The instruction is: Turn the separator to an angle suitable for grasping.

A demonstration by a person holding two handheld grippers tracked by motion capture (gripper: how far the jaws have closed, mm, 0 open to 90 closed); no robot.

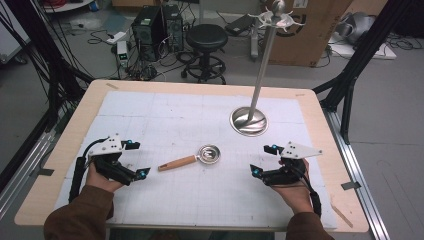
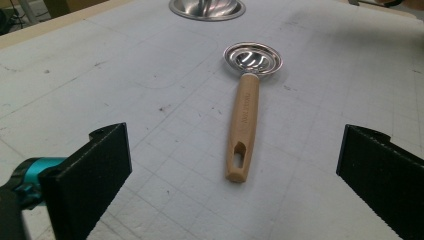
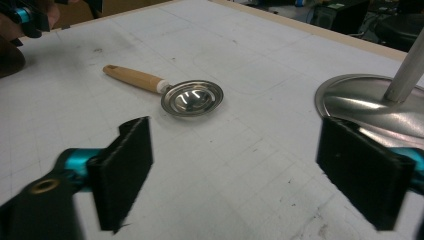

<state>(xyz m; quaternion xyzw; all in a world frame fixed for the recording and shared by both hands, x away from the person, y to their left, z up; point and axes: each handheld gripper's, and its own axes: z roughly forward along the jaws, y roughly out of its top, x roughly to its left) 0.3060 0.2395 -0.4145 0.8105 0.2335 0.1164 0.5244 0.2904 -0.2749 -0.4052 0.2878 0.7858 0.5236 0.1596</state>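
Status: work not yet begun on the object. The small steel strainer-type spoon with a pale wooden handle (image 1: pixel 192 158) lies flat and untouched on the white gridded tabletop (image 1: pixel 150 110), near the middle, between the two hands and well apart from each.

Left tool (image 1: pixel 134 159): jaws stand wide apart, nothing between them; in the left gripper view the handle's end (image 2: pixel 237 170) points toward the tool, ahead of the jaws. Right tool (image 1: pixel 265 160): jaws likewise wide apart and empty, with the spoon's bowl (image 3: pixel 192 97) ahead and to one side.

Remaining, as judged: the whole of the handling. A tall metal stand with a round polished base (image 1: pixel 248 121) and hooks at its top rises behind the spoon; hanging the spoon there appears the likely aim, by the slot in its handle.

Condition of object: round shallow bowl, bright and ridged in rings, upright and empty. Handle straight, light wood, faint lettering, unreadable. No damage visible.
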